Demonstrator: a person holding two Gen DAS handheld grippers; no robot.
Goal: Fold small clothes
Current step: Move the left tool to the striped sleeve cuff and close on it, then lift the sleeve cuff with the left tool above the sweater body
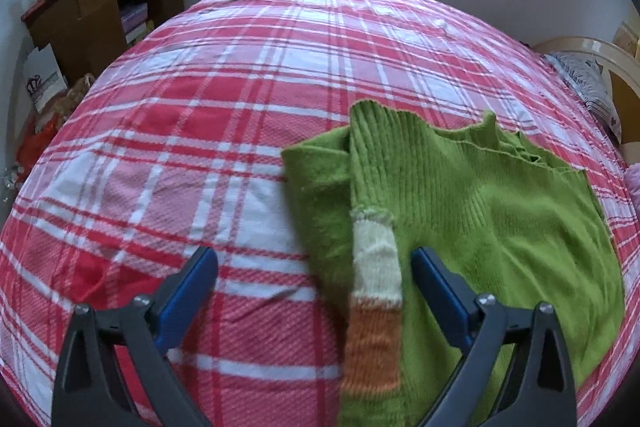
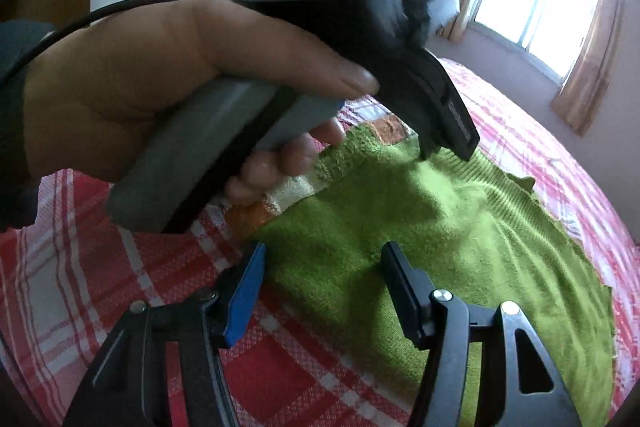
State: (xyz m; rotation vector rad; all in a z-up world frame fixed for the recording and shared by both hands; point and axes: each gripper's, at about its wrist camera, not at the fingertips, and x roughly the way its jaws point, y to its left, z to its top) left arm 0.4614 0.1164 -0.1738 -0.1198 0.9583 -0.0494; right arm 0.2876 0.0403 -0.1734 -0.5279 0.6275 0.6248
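We see a green sweater (image 1: 460,211) lying on a bed covered by a red and white checked sheet (image 1: 200,115), toward the right side of the bed in the left wrist view. One sleeve (image 1: 374,227) is folded across the body of the sweater; its cuff end shows a cream band and then an orange band, running toward the camera.

Left gripper (image 1: 314,267): jaws stand wide apart, nothing clamped. The sleeve's cream band lies below the gap, closer to the right finger; whether the fingers touch the knit we cannot tell.

Right gripper (image 2: 322,267): jaws apart, nothing clamped. Its left finger sits at the sweater's near edge where cloth meets sheet; its right finger is over the green knit.

In the right wrist view a hand (image 2: 132,79) grips the handle of the left gripper, held above the sweater's striped edge.

Background: a brown desk (image 1: 100,11) with clutter on top stands by the wall, and a window (image 2: 536,7) with beige curtains is beyond the bed.
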